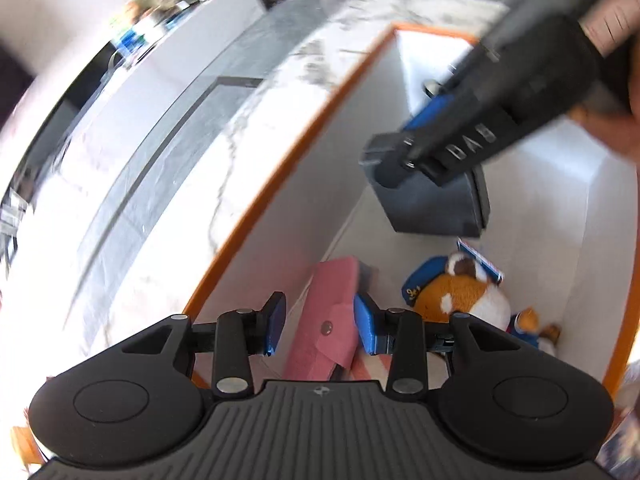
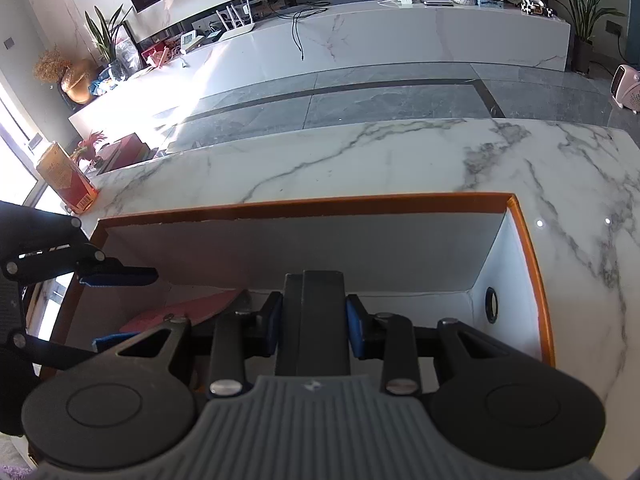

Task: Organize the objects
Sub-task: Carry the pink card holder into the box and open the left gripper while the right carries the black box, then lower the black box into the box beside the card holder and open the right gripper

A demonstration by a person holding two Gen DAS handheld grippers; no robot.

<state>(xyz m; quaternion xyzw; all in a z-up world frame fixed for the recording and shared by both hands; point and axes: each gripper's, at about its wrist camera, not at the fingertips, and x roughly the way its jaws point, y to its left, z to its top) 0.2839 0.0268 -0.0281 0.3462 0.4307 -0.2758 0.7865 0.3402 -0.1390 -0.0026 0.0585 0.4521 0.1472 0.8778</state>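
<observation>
A white box with an orange rim [image 1: 280,168] sits on the marble table; it also shows in the right wrist view [image 2: 304,207]. Inside lie a pink wallet [image 1: 332,320], an orange plush toy with a blue cap [image 1: 460,292] and a small card box [image 1: 480,260]. My left gripper [image 1: 320,328] hangs open over the wallet, touching nothing. My right gripper [image 2: 314,328] is shut on a dark grey box [image 2: 316,320], held inside the white box; it shows in the left wrist view [image 1: 432,204] too, under the right gripper [image 1: 392,156].
An orange carton [image 2: 64,176] stands at the table's left end. The marble tabletop [image 2: 400,160] stretches beyond the box. A low white TV cabinet [image 2: 360,40] with clutter and plants lines the far wall. A pink heater [image 2: 626,86] stands on the floor.
</observation>
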